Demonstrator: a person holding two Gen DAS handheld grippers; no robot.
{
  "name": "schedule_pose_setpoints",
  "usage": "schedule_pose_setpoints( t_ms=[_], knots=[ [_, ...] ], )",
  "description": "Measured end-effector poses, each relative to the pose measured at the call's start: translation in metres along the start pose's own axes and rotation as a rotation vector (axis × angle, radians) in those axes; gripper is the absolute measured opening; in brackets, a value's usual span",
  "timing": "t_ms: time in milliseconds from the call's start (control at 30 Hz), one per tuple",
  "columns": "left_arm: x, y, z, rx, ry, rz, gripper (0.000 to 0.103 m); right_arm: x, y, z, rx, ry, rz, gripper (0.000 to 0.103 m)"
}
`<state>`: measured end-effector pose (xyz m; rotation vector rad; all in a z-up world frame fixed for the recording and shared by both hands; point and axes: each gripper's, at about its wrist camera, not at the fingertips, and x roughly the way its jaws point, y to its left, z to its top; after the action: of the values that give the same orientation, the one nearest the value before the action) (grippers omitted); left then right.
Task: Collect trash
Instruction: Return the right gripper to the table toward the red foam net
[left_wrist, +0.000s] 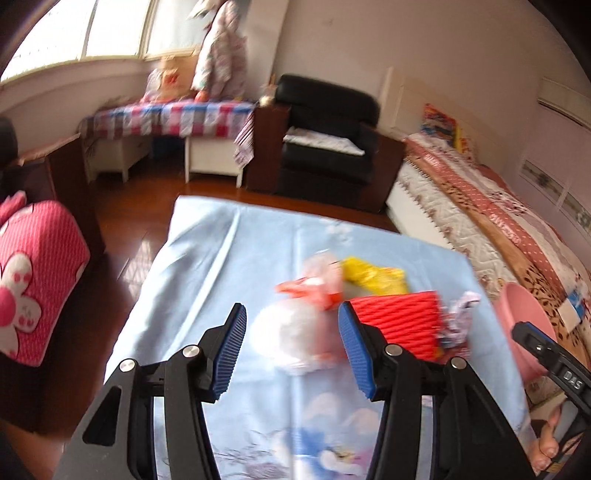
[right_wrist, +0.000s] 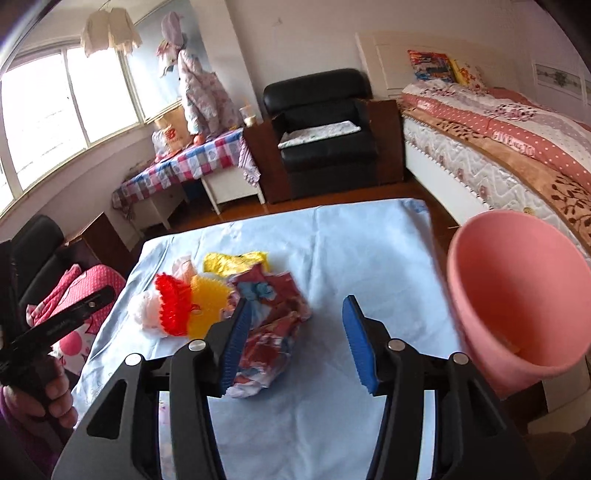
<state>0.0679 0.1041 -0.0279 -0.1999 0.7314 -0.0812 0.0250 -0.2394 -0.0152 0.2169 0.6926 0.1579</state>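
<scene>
The left gripper (left_wrist: 291, 347) hangs over the blue sheet (left_wrist: 207, 266) with its jaws spread wide — a blurred white bag (left_wrist: 295, 332) lies between them. The right gripper (right_wrist: 295, 343) is also spread wide, holding nothing, its left finger (right_wrist: 236, 339) over a crumpled red-and-blue wrapper (right_wrist: 273, 314) — the pink bin (right_wrist: 517, 295) just beside.

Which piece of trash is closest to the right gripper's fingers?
The crumpled red-and-blue printed wrapper. It lies right by the open right gripper, partly behind one blue finger. The yellow bag and red ridged piece lie farther off.
</scene>
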Motion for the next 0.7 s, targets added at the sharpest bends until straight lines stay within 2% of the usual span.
schedule_pose_setpoints(
  t_ms=[133,300,433,700],
  knots=[
    [0.018,0.012,0.0,-0.015,0.045,-0.022,0.051,0.012,0.021,0.004,-0.015,0.028,0.107,0.052],
    [0.039,0.003,-0.001,-0.003,0.086,-0.056,0.051,0.034,0.041,0.011,-0.024,0.099,0.205,0.052],
    [0.052,0.001,-0.002,0.007,0.112,-0.071,0.051,0.049,0.055,0.014,-0.034,0.126,0.229,0.052],
    [0.072,-0.002,-0.005,-0.007,0.155,-0.045,0.051,0.067,0.078,0.014,-0.105,0.145,0.212,0.052]
  ],
)
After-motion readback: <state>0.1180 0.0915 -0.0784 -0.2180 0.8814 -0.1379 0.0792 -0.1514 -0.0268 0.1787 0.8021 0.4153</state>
